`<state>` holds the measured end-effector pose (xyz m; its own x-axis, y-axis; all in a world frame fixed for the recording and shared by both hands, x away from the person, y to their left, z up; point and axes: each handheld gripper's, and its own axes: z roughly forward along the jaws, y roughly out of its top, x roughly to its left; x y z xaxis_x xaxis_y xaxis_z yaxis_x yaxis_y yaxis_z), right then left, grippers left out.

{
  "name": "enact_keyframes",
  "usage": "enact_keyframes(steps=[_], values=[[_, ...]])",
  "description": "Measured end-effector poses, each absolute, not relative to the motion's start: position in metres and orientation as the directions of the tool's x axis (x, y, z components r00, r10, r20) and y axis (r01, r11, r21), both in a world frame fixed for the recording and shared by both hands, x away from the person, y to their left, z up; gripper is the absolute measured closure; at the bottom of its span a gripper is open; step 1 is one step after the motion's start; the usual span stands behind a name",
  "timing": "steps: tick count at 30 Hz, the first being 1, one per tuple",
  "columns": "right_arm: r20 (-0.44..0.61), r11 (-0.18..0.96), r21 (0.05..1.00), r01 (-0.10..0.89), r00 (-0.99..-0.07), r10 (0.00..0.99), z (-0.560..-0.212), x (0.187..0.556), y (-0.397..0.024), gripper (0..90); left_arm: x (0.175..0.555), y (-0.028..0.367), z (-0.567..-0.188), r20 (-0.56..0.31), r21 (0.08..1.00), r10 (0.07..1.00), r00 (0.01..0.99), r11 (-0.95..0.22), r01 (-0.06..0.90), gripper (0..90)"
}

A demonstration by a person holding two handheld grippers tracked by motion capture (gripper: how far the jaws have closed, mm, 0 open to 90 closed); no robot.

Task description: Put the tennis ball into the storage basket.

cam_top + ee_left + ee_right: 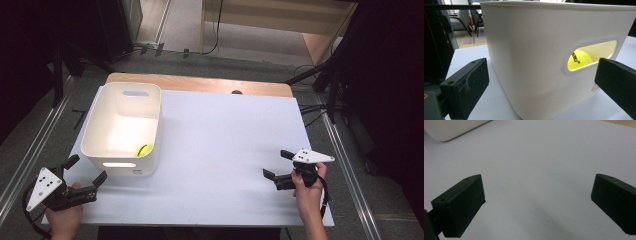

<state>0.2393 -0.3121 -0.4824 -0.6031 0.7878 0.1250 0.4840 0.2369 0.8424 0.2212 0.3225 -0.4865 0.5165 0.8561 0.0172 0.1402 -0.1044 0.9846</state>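
Basically both grippers idle, jaws spread wide, holding nothing. Left gripper (89, 170) sits at the near-left table corner, just beside the white bin (95, 120), aimed at its handle slot. Yellow tennis ball (144, 149) lies inside the bin at its near-right corner, seen through the slot (579, 59). Right gripper (275, 164) is well apart over the bare white table (225, 150).

one white bin (102, 127), one yellow tennis ball (144, 149) inside it, one desk (225, 150), and two tools: left tool (86, 172), right tool (276, 164).
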Motion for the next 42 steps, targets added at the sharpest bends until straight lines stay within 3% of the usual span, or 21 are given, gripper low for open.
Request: enact_keyframes(steps=[42], values=[[0.179, 0.069, 0.891, 0.448, -0.488, 0.854, -0.508, 0.192, -0.366, 0.0, 0.221, 0.322, -0.486, 0.028, 0.984, 0.855, 0.518, -0.116, 0.139, 0.0]])
